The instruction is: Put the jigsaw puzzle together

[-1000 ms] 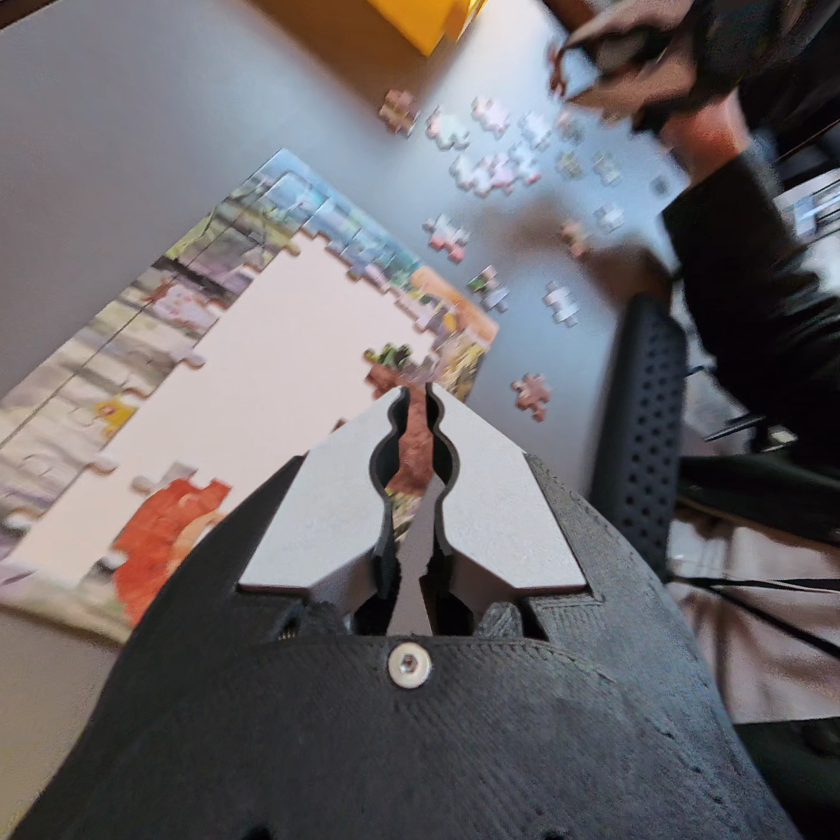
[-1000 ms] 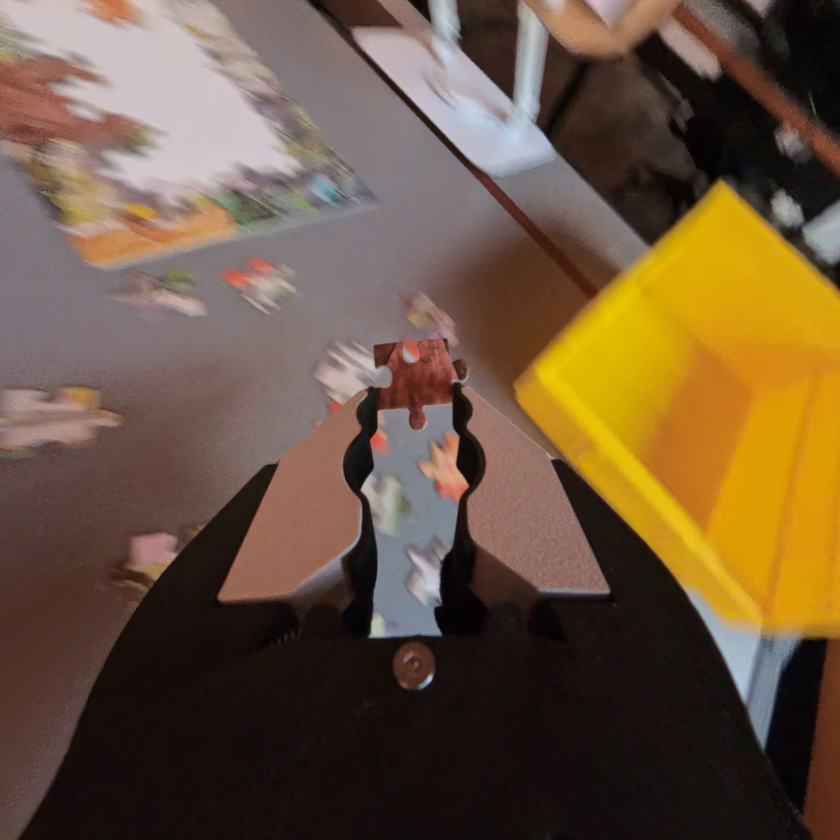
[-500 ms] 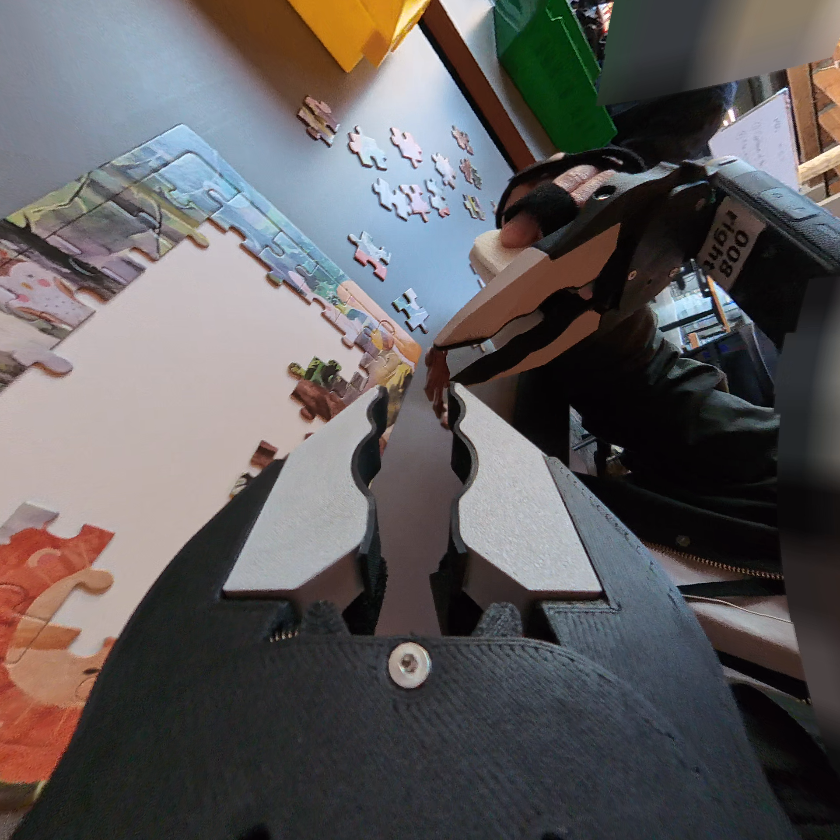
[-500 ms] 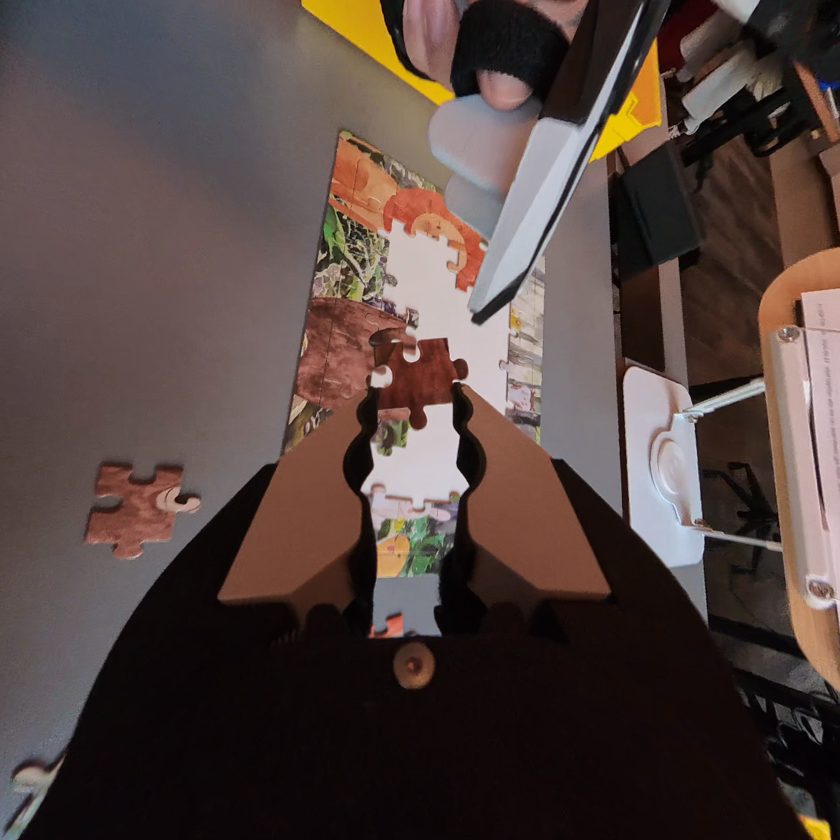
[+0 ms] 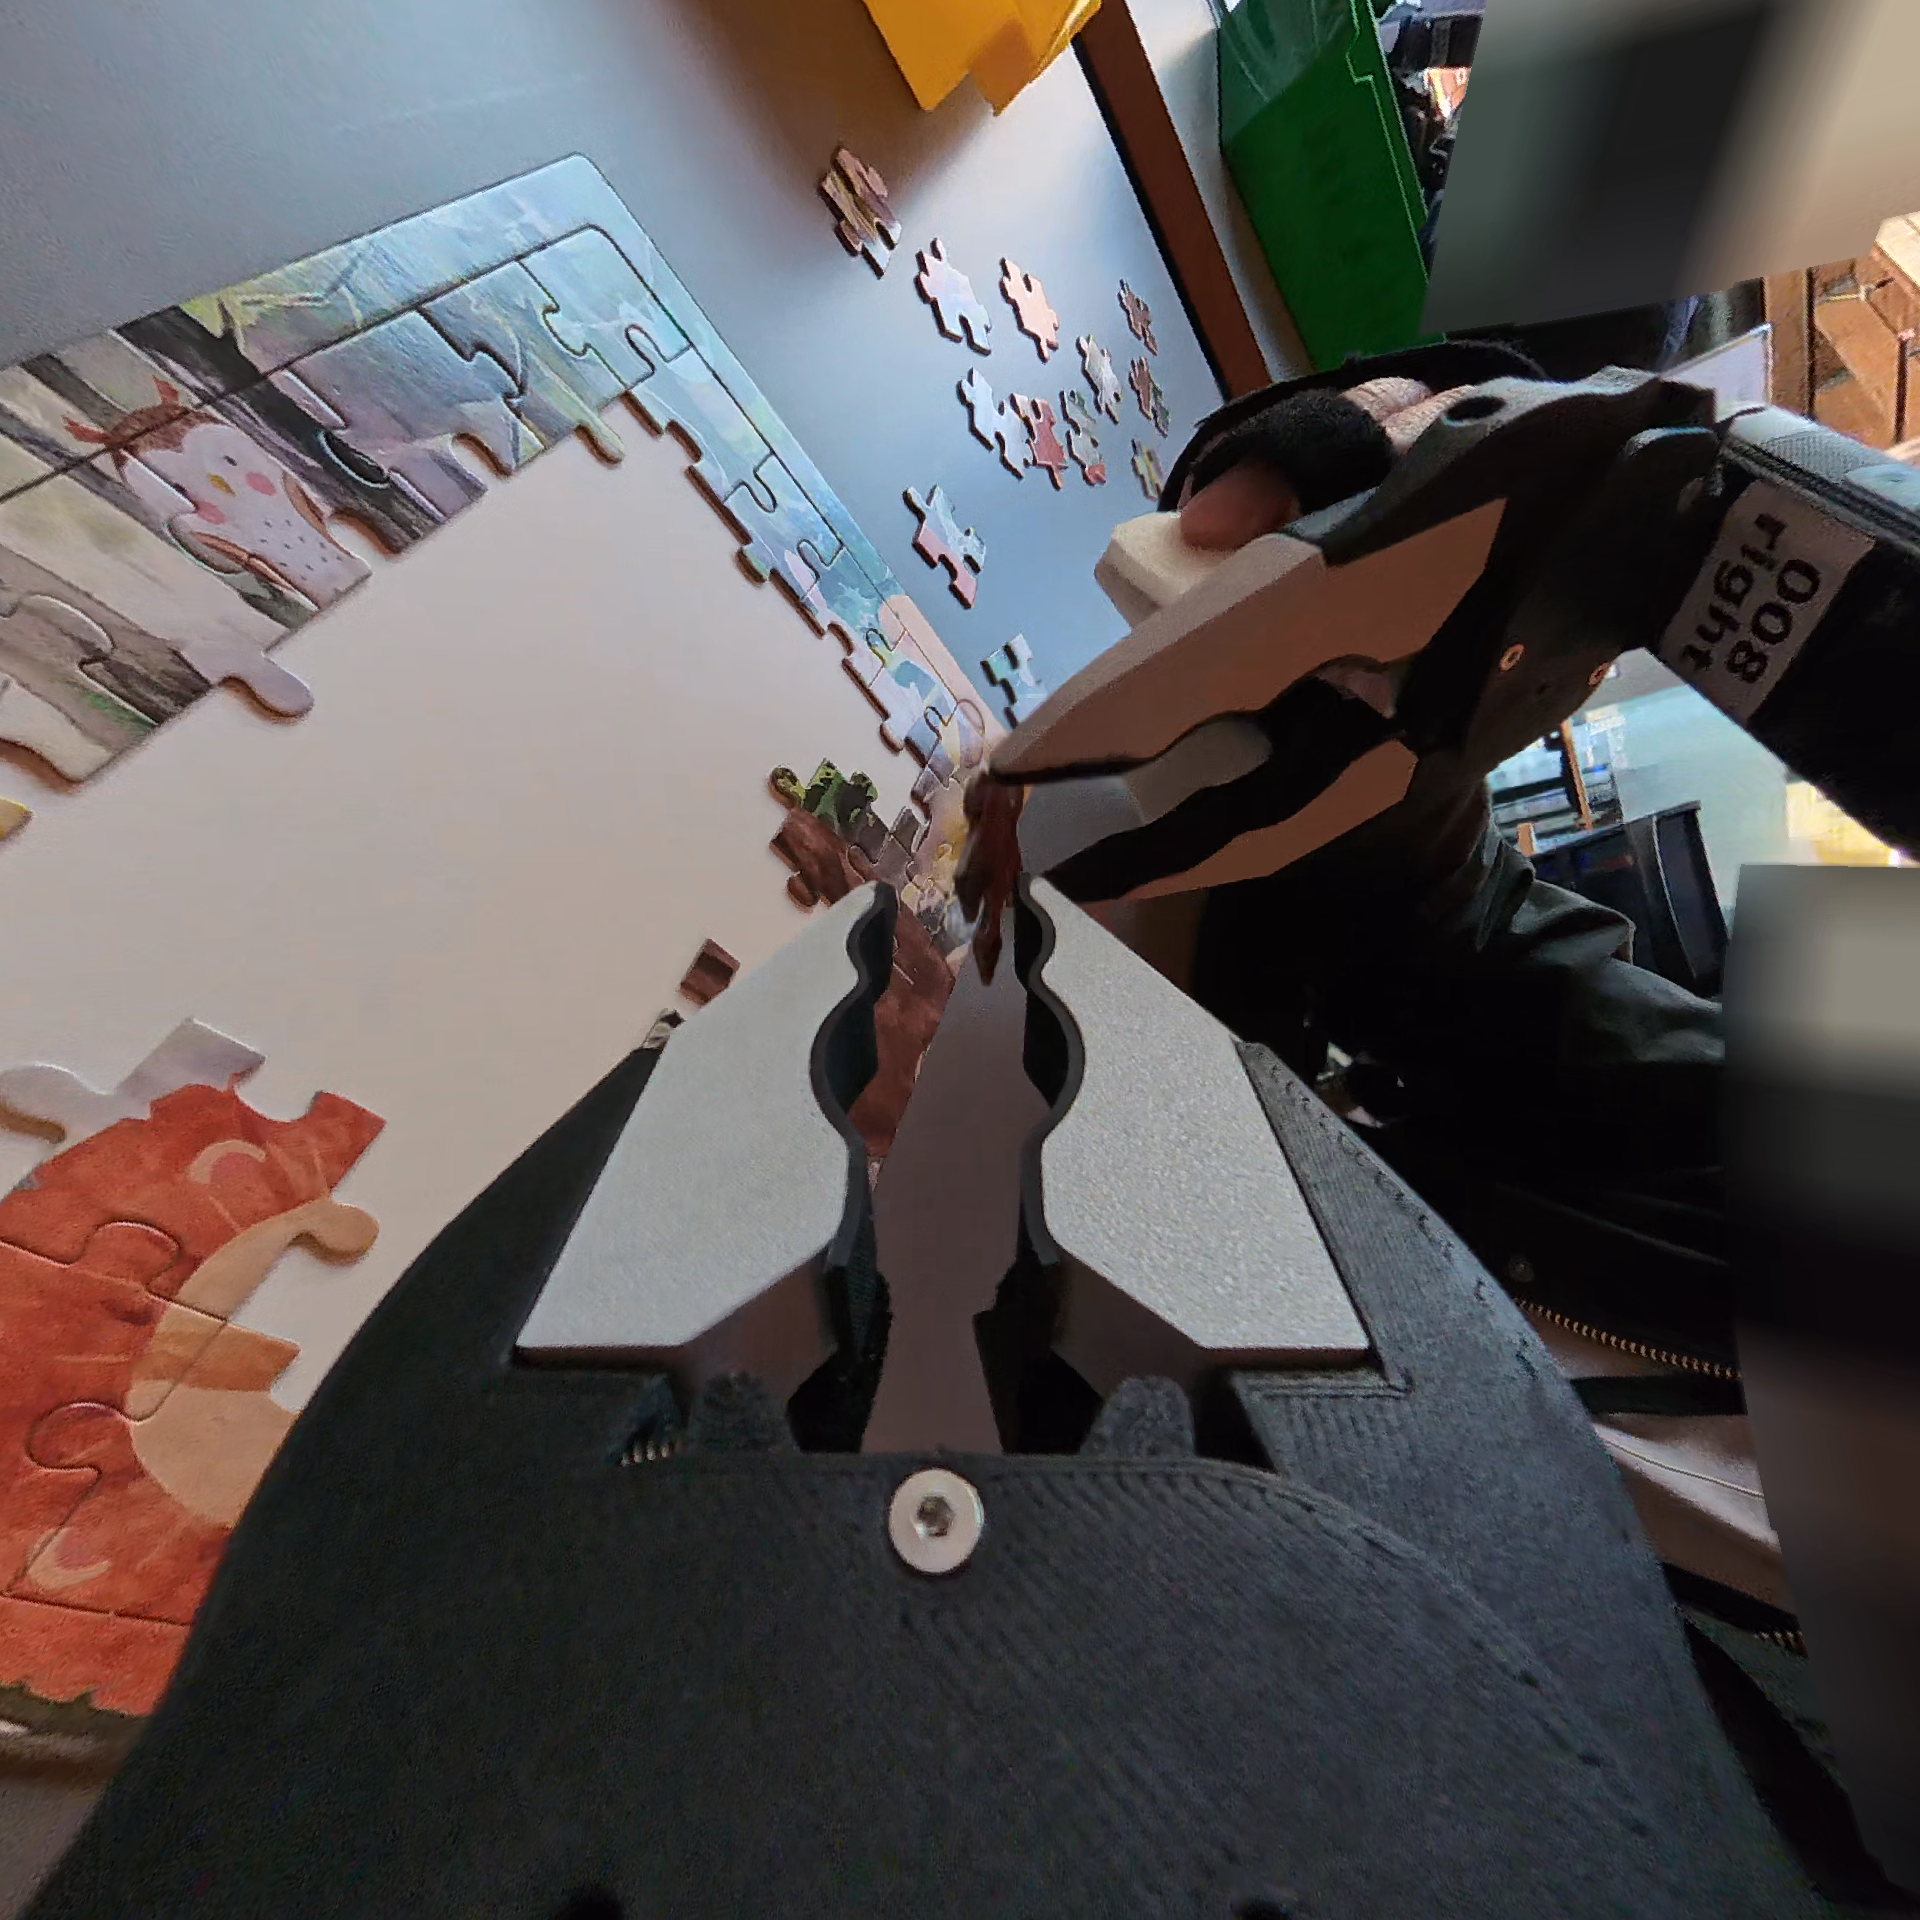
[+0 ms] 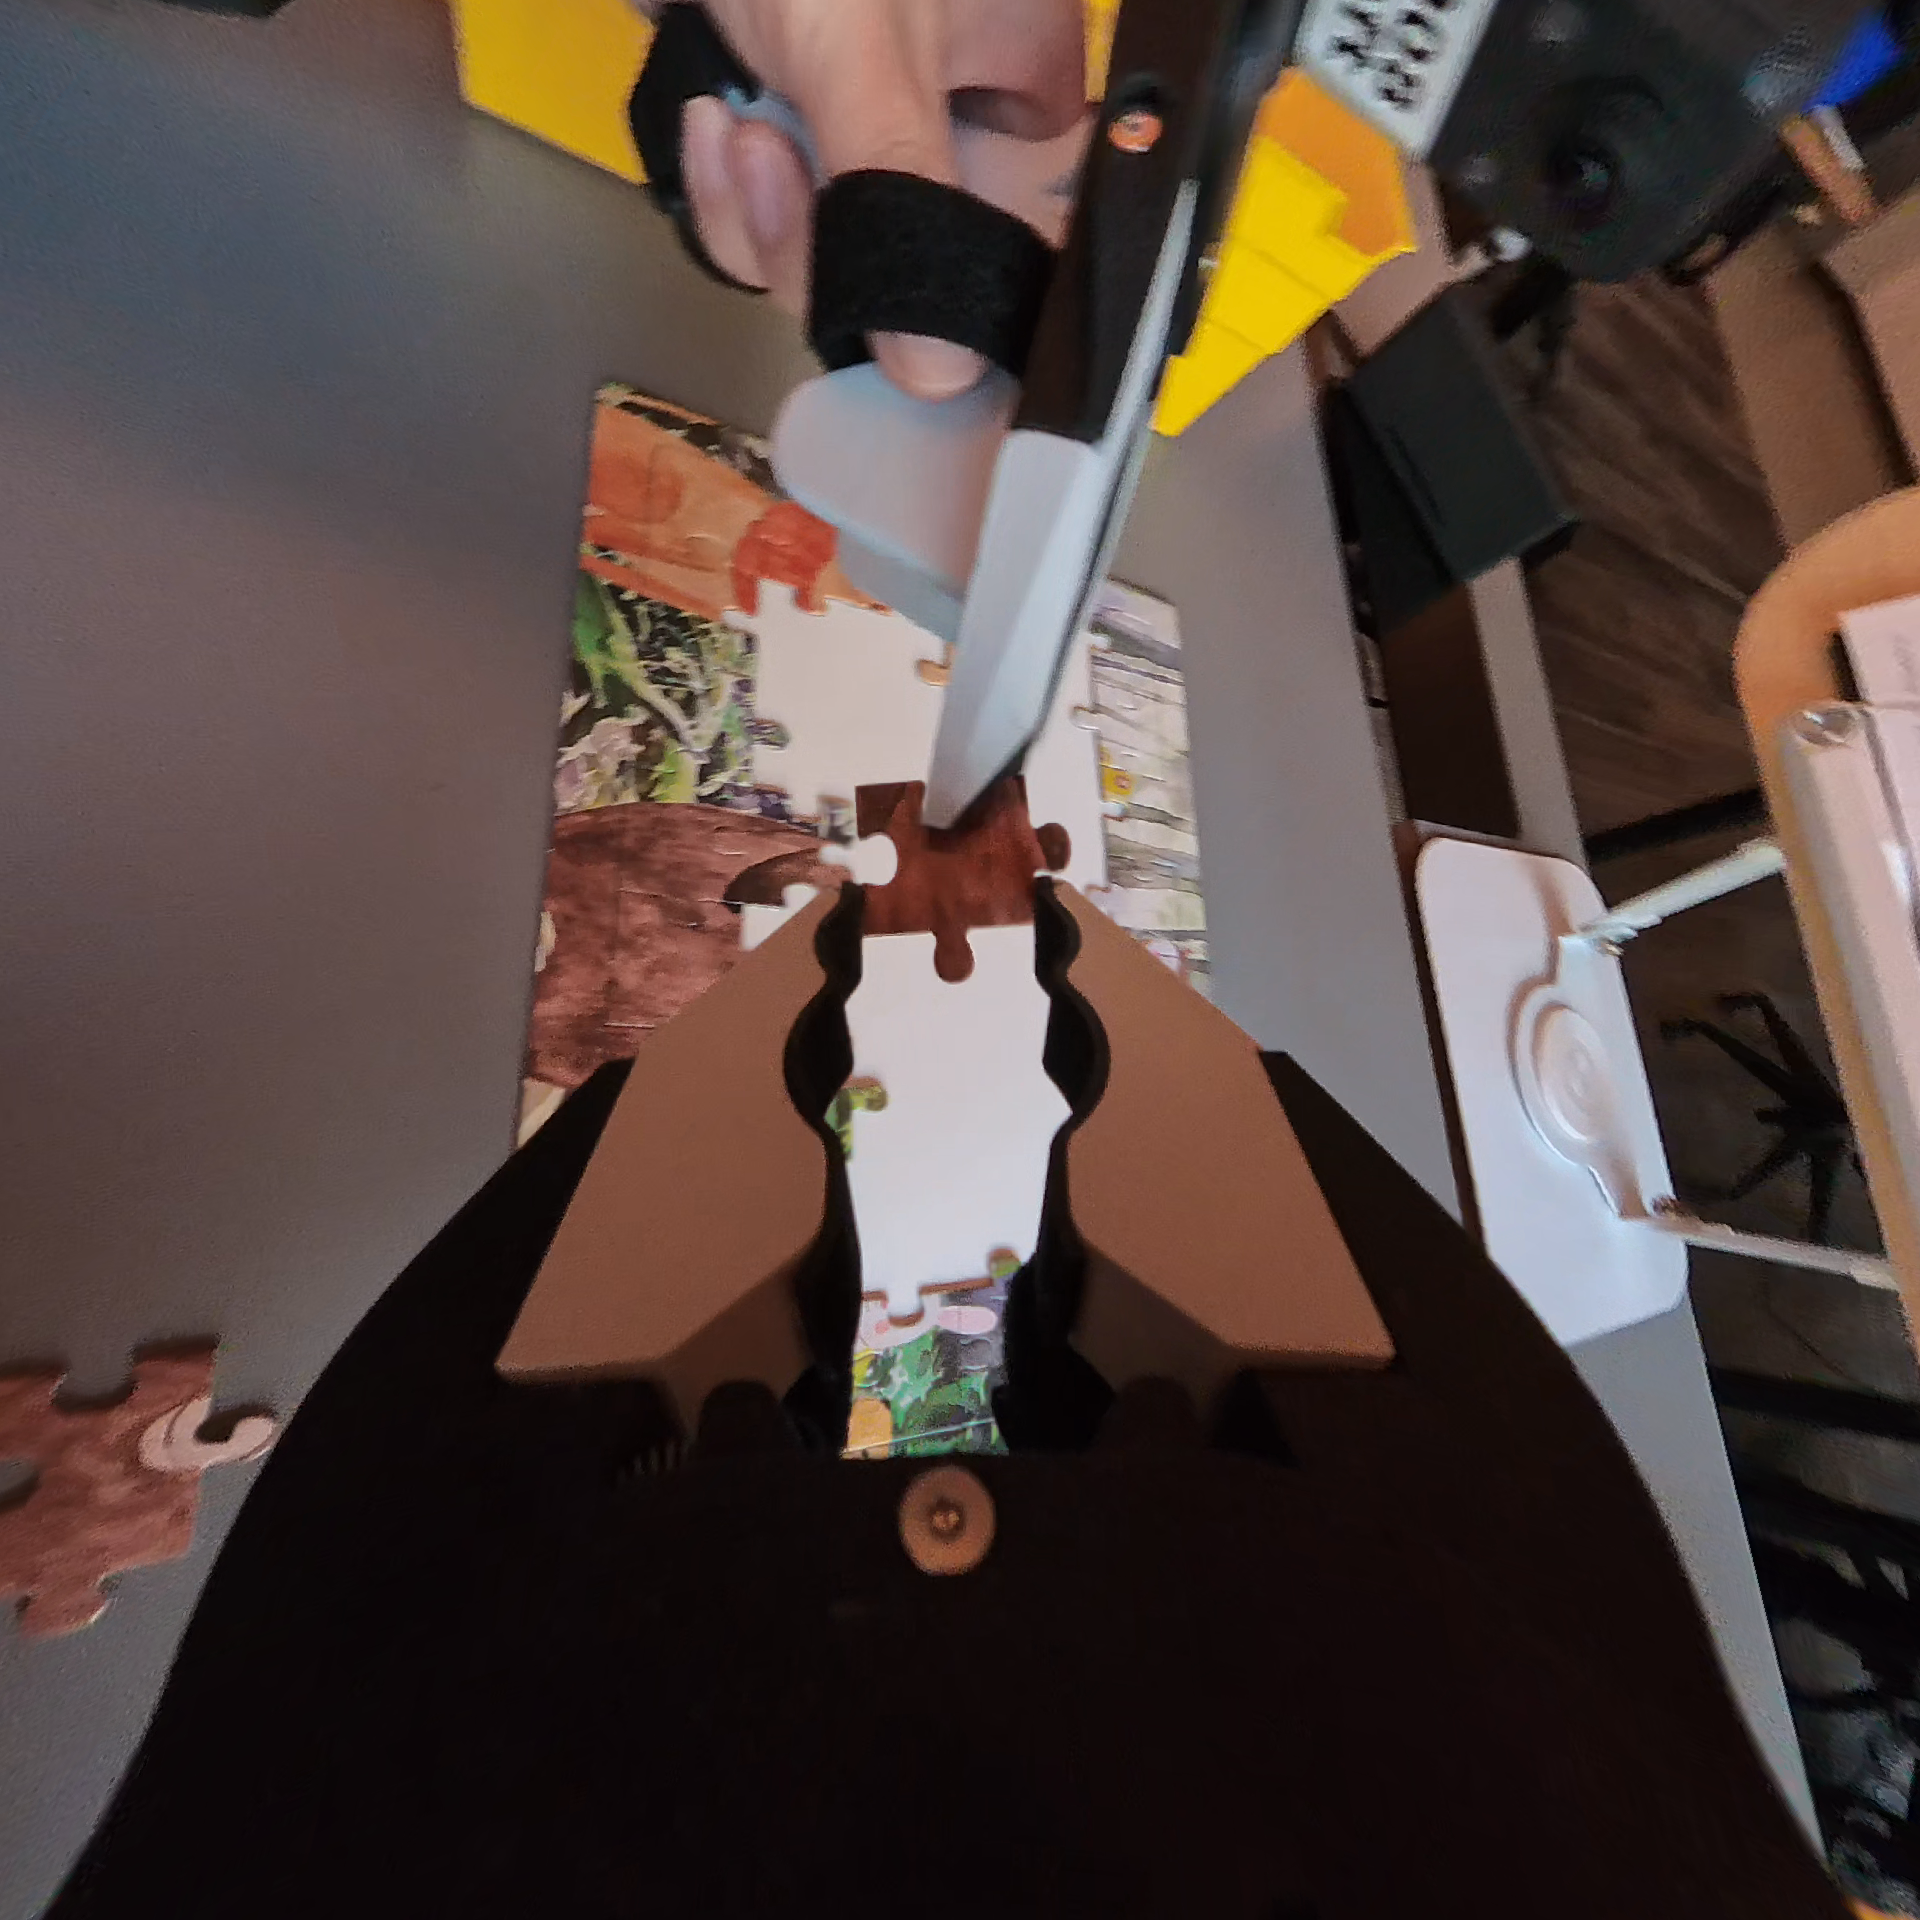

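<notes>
right gripper (image 6: 948, 883) clenched on brown piece (image 6: 951, 868), hovering over half-done puzzle (image 5: 436, 831). left gripper (image 5: 948, 914) released, empty, tips crowding piece. loose pieces (image 5: 1023, 374), yellow bin (image 5: 977, 42) beyond.

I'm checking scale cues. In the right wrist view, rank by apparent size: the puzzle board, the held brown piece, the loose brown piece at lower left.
1. Puzzle board, clearly largest.
2 and 3. Loose brown piece looks bigger than held brown piece, but it lies nearer the camera and is cut off, so unsure.

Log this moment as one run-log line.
phase: handover over puzzle | right claw: shut on brown piece | left claw: open, tips around piece's edge | loose pieces: on table
</notes>
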